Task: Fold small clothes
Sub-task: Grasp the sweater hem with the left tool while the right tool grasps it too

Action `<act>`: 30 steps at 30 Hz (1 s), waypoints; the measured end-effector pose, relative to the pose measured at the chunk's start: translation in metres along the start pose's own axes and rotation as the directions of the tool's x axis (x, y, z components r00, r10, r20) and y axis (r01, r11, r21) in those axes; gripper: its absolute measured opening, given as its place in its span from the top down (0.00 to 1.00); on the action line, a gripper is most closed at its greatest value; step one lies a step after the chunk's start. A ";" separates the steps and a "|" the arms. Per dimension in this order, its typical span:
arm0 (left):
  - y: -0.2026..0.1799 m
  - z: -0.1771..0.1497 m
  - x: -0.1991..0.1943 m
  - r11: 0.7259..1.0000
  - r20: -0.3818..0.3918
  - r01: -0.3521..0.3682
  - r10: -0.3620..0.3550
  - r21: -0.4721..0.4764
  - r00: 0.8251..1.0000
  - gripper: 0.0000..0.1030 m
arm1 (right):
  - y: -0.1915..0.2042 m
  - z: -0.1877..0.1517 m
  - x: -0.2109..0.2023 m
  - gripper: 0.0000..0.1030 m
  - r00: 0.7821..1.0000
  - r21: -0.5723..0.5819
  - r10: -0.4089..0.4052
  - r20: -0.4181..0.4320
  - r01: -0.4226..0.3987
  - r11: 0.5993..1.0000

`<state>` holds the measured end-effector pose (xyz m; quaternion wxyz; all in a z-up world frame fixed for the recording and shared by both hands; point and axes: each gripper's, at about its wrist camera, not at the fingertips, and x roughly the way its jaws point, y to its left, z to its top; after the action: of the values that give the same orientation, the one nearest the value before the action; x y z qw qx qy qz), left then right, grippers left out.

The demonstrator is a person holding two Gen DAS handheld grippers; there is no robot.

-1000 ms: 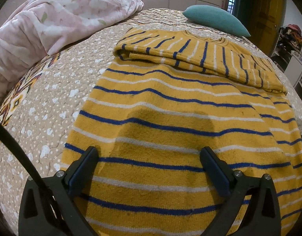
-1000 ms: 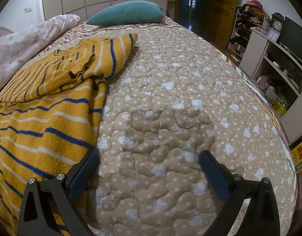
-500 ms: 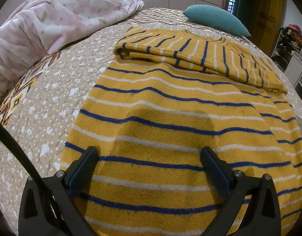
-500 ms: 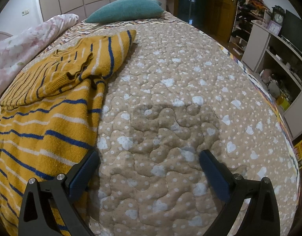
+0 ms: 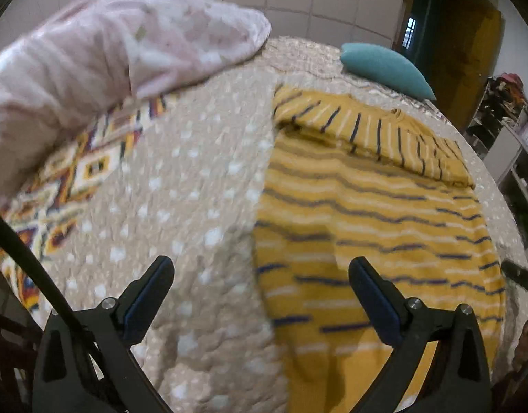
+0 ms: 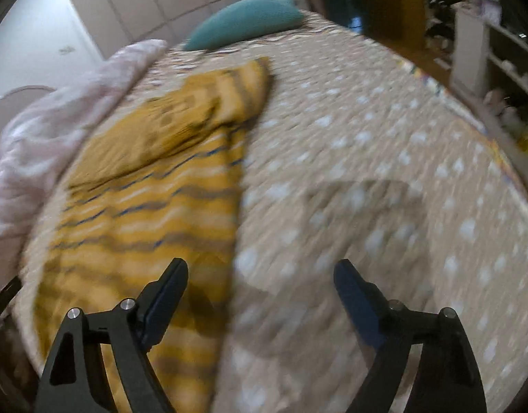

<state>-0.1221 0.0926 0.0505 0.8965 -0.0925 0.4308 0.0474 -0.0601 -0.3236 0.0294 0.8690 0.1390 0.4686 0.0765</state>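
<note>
A yellow sweater with blue and white stripes (image 5: 374,227) lies flat on the bed, its top part folded down over itself at the far end. My left gripper (image 5: 260,275) hangs open above the sweater's left edge, one finger over the quilt, the other over the knit, holding nothing. In the right wrist view the same sweater (image 6: 143,213) fills the left half. My right gripper (image 6: 260,275) is above its right edge, jaws closing but still wide apart, nothing pressed between them. Both views are motion-blurred.
A beige quilt with white spots (image 5: 195,186) covers the bed. A pink floral duvet (image 5: 102,51) is bunched at the left. A teal pillow (image 6: 246,20) lies at the head. Shelves with clutter (image 6: 498,79) stand along the right side.
Both grippers have pulled back and lifted from the bed. The left one swung left, so the sweater's left edge now lies between its fingers. The right gripper's jaws have narrowed a little.
</note>
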 end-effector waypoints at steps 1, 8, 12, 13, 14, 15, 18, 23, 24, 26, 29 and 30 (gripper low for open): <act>0.006 -0.004 0.006 0.999 -0.039 0.040 -0.041 -0.021 0.998 0.08 | 0.005 -0.011 -0.002 0.14 0.999 -0.015 0.035 -0.015 -0.035 0.999; -0.001 -0.018 0.029 0.969 -0.099 0.225 -0.235 -0.097 0.967 0.32 | 0.031 -0.062 -0.014 0.15 0.993 -0.086 0.113 -0.021 -0.114 0.990; -0.016 -0.021 0.035 0.941 -0.110 0.316 -0.329 -0.119 0.938 0.36 | 0.040 -0.075 -0.009 0.16 0.981 -0.084 0.190 -0.030 -0.192 0.978; -0.019 -0.021 0.036 0.946 -0.106 0.305 -0.317 -0.111 0.943 0.36 | 0.043 -0.075 -0.008 0.16 0.979 -0.092 0.200 -0.028 -0.202 0.975; -0.024 -0.023 0.037 0.952 -0.097 0.288 -0.297 -0.100 0.950 0.36 | 0.046 -0.076 -0.006 0.16 0.976 -0.093 0.218 -0.027 -0.219 0.971; -0.027 -0.024 0.038 0.958 -0.090 0.272 -0.281 -0.095 0.956 0.36 | 0.048 -0.078 -0.005 0.16 0.972 -0.088 0.233 -0.025 -0.234 0.968; -0.040 -0.025 0.037 0.974 -0.083 0.219 -0.223 -0.062 0.971 0.35 | 0.054 -0.080 -0.002 0.16 0.969 -0.067 0.249 -0.004 -0.248 0.966; -0.035 -0.024 0.029 0.992 -0.090 0.112 -0.116 -0.056 0.989 0.92 | 0.063 -0.089 -0.004 0.59 0.988 -0.046 0.148 0.048 -0.146 0.988; -0.029 -0.021 0.026 0.990 -0.090 0.117 -0.125 -0.082 0.988 0.92 | 0.060 -0.088 -0.004 0.67 0.987 -0.032 0.157 0.039 -0.156 0.987; -0.023 -0.016 0.012 0.988 -0.071 0.121 -0.128 -0.099 0.989 0.92 | 0.050 -0.081 -0.005 0.85 0.976 0.027 0.217 0.024 -0.217 0.976; -0.025 -0.017 -0.022 0.990 -0.018 0.133 -0.134 -0.054 0.991 0.92 | 0.042 -0.078 -0.013 0.88 0.962 0.072 0.273 0.019 -0.273 0.959; -0.028 -0.018 -0.030 0.991 -0.007 0.131 -0.132 -0.038 0.991 0.92 | 0.041 -0.079 -0.017 0.88 0.958 0.076 0.287 0.018 -0.288 0.955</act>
<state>-0.1500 0.0616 0.0663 0.8937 -0.1377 0.4270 -0.0042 -0.1358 -0.2754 0.0140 0.8442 0.2397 0.4431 0.1833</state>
